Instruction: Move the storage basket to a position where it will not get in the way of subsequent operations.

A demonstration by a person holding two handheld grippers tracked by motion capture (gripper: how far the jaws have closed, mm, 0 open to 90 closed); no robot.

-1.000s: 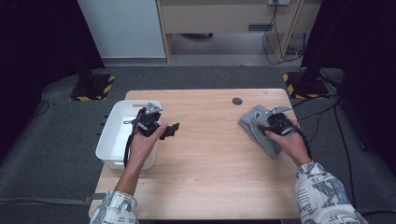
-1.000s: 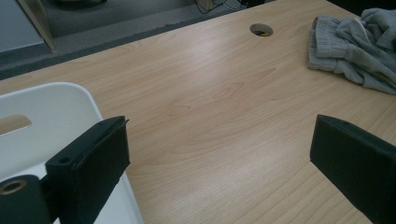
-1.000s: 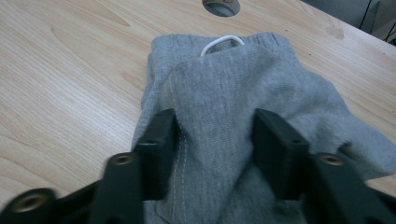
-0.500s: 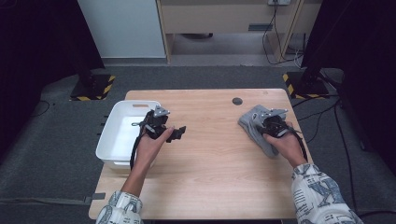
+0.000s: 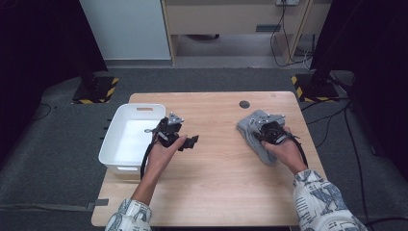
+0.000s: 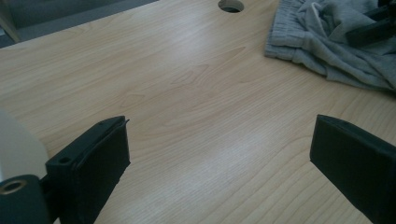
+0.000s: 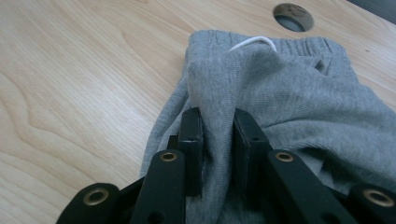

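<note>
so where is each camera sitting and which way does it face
High view: fixed above the person's side, looking forward and down on the wooden table; both forearms enter from the bottom, the left claw beside the white bin, the right claw on the grey garment.
Left gripper view: rides the left claw, looking across bare tabletop between its wide-open jaws toward the garment.
Right gripper view: rides the right claw, jaws just closing, pinching a garment fold.
Shared: all three show the garment and the table's cable hole.
</note>
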